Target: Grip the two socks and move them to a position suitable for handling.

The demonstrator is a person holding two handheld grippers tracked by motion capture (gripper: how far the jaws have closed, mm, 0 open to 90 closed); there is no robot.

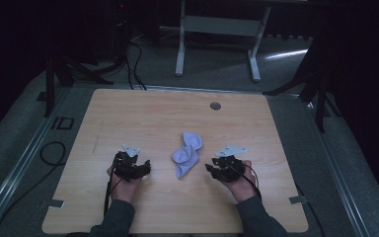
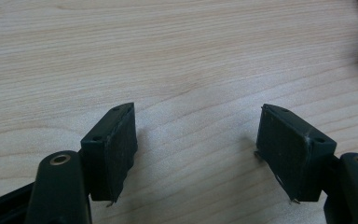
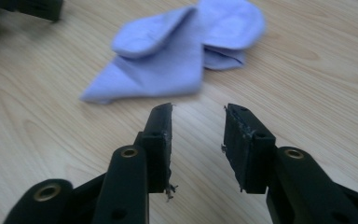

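I am holding my left hand-held gripper (image 1: 139, 166) and right hand-held gripper (image 1: 216, 168) open and empty, flanking the crumpled lilac cloth (image 1: 186, 154) at mid-frame on the pale wooden bench (image 1: 148, 113)

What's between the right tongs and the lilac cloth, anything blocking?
Nothing visible. The right tongs are open, facing the cloth across bare wooden table. The high view agrees: the cloth lies between both tongs, apart from each, with only bare tabletop beside it. The left tongs are open too.
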